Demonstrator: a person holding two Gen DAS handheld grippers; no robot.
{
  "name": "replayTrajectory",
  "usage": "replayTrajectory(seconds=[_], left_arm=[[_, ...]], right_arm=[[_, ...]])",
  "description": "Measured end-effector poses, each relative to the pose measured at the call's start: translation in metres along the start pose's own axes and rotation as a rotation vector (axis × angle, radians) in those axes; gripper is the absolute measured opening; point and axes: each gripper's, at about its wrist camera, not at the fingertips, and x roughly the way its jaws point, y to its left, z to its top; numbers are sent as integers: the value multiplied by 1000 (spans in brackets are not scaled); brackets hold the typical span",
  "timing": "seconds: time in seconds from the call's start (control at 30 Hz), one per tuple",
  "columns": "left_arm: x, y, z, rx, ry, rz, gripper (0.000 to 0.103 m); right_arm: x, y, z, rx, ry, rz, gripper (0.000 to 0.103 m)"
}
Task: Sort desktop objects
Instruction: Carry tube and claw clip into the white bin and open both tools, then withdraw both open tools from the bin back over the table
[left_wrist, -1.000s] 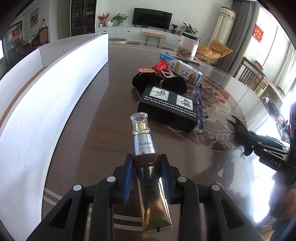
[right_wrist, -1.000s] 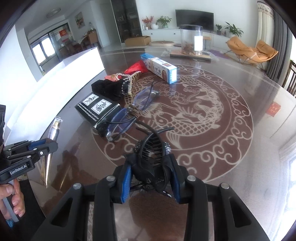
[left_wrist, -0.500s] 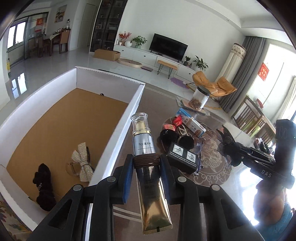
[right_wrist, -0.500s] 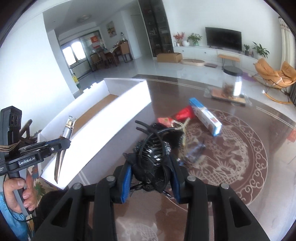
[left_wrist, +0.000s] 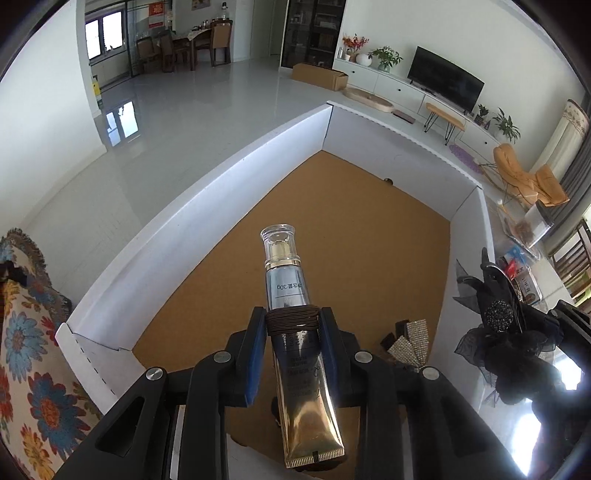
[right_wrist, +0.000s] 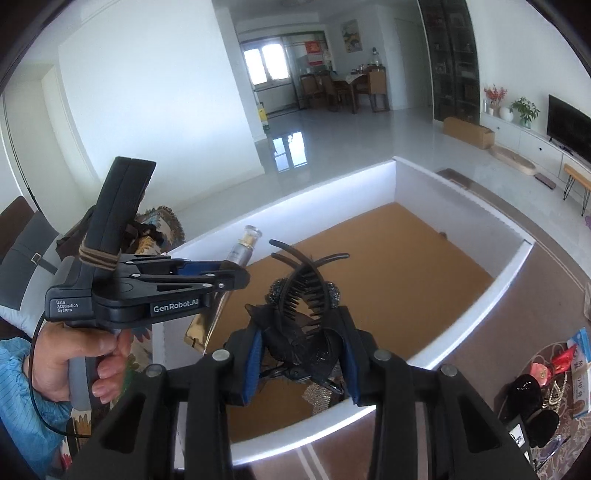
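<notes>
Down in the white box (left_wrist: 207, 206), a sparkly bow (left_wrist: 410, 341) is half hidden behind the left gripper (left_wrist: 293, 350), whose jaws pinch a gold tube (left_wrist: 295, 332) above the box's brown floor. The right gripper (right_wrist: 301, 354) hovers over the box's near wall, jaws pinching a black hair clip (right_wrist: 304, 295). More things (right_wrist: 543, 391) wait, cut off, on the surface (right_wrist: 546, 280) beside the box.

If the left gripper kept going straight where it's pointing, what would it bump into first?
Probably the bare brown floor of the white box. The left gripper points down into it, and nothing shows ahead of the tube it carries.
</notes>
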Motion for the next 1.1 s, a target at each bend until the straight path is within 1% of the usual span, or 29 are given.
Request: replayTrajectory(seconds=[0.13,0.23,0.27,0.33,0.37,0.4,0.47,0.5,0.57,0.63,0.67,0.7,0.73,0.8,0.83,0.87,0.9,0.97,1.0,1.03,1.1], left_arm=[[21,17,-2,-26,57,32,28],[28,23,-5,-56,85,41,29],[29,26,-7,-65,95,50,29],[32,28,-8,-74,112,71,32],[33,30,-9,-77,117,82,40],[32,30,-11,-79,117,96,55],[25,28,-14,-80,89,124,66],[19,27,-16,-81,65,133,67],[4,21,-19,-82,21,119,67],[-14,4,-21,-60,-21,80,67],[-24,-9,-24,-33,-41,55,67],[-33,-25,-28,3,-56,27,67],[-41,-44,-33,43,-68,-5,67],[-56,-86,-47,130,-74,-84,67],[-61,-109,-56,179,-67,-129,67],[-63,-133,-64,227,-58,-171,71],[-65,-155,-77,272,-48,-206,78],[-63,-197,-104,353,-24,-258,86],[-57,-215,-117,387,-7,-274,86],[-48,-233,-129,421,15,-277,86],[-25,-264,-149,480,59,-245,86]], right_arm=[[48,9,1,-12,85,16,37],[73,8,-4,0,139,35,38],[77,9,-6,4,147,30,40],[83,7,-8,16,155,32,51],[83,5,-9,28,152,46,62],[79,1,-10,41,144,52,69],[73,-4,-11,54,122,56,71],[67,-7,-12,61,111,59,71],[49,-16,-16,82,74,58,71],[25,-27,-20,114,25,55,71],[9,-34,-26,132,-9,48,71],[-8,-43,-35,149,-42,37,75],[-27,-52,-46,168,-76,15,78],[-62,-77,-73,212,-135,-45,90],[-81,-89,-91,236,-159,-84,92],[-100,-101,-112,260,-177,-135,94],[-117,-114,-134,285,-184,-192,96],[-145,-139,-181,335,-162,-313,97],[-155,-152,-205,355,-129,-377,97],[-161,-163,-229,372,-87,-434,97],[-172,-182,-272,400,-13,-513,97]])
